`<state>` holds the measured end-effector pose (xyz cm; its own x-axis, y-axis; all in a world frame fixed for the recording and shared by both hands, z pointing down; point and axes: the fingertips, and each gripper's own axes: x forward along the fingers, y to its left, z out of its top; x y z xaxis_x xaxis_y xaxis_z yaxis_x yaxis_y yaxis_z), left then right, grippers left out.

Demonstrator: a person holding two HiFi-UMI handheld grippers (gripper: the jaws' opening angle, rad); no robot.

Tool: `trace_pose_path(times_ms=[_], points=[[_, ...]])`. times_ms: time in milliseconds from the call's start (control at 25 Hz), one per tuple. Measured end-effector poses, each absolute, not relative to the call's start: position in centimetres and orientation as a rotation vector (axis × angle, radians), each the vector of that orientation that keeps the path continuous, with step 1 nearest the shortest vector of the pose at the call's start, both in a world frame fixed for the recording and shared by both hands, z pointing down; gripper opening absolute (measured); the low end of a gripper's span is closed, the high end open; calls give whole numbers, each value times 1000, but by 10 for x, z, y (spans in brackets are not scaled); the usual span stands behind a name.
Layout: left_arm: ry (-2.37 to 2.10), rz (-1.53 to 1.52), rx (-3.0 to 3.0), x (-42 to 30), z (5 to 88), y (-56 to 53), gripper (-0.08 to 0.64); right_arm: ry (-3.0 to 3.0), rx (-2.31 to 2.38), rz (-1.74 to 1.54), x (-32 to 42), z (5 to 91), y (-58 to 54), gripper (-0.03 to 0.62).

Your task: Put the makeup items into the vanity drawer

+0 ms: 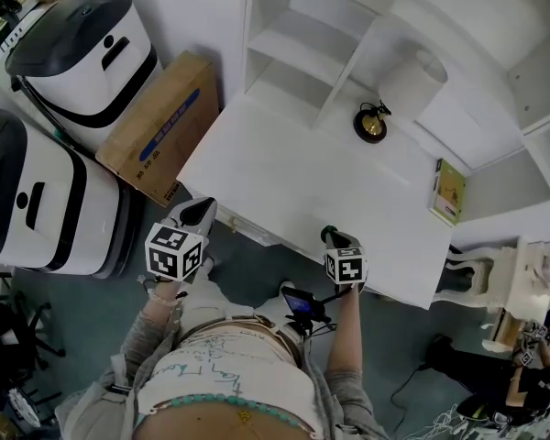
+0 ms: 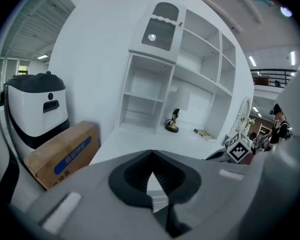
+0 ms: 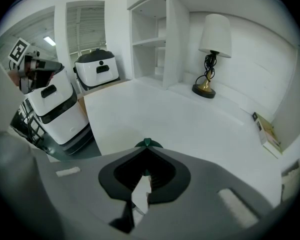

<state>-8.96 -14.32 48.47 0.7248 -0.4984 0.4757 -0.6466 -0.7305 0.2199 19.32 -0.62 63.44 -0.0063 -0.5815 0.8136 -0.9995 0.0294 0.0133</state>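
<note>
The white vanity top [image 1: 284, 172] is bare in front of both grippers, and no open drawer shows. My left gripper [image 1: 200, 213] hovers at the table's front left edge with its jaws closed on nothing; in the left gripper view its jaws [image 2: 151, 153] meet at the tip. My right gripper [image 1: 331, 237] is at the front edge near the middle, shut on a small dark green item [image 3: 147, 144] that pokes out just past the jaw tips. What that item is cannot be made out.
A lamp [image 1: 373, 122] stands at the back by the white shelves [image 1: 293, 44], with a flat yellow-green box [image 1: 448, 191] at the right end. A cardboard box [image 1: 160, 126] and two white machines [image 1: 37, 200] crowd the floor on the left. A white chair [image 1: 477, 273] is on the right.
</note>
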Motion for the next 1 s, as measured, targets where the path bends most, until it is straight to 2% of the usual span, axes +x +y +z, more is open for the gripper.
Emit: trace_pose_path(times_ms=[1000], points=[[-836,711,2474,-100,548,-134,2,-1764,1675,769,163,576,-14,29]])
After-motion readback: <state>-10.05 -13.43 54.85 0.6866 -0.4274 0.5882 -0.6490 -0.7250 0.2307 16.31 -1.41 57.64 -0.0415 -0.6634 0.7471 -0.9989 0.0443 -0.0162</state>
